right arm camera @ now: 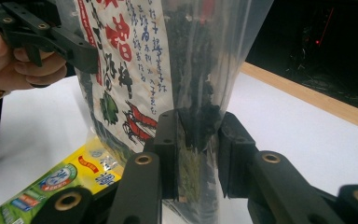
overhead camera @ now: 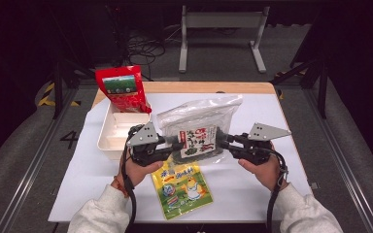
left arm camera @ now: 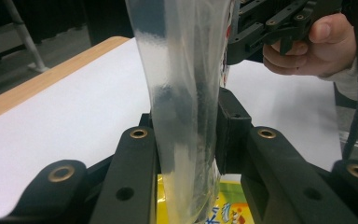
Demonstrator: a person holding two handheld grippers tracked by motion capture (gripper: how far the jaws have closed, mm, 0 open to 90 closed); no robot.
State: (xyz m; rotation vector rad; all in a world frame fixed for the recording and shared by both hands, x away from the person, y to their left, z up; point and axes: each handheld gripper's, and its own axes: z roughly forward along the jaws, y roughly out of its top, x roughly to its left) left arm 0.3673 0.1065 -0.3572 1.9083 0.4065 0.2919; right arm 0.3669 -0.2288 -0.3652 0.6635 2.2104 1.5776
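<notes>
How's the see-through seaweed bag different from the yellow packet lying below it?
The seaweed bag is clear with dark contents, and both grippers hold it up by its sides; the yellow packet is opaque, brightly printed and lies flat on the table, untouched. The seaweed bag looks larger. Both are sealed snack pouches.

Both grippers, left and right, clamp the seaweed bag above the worktop.

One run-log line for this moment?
left gripper: shut on seaweed bag | right gripper: shut on seaweed bag | bag: lifted above yellow packet
</notes>
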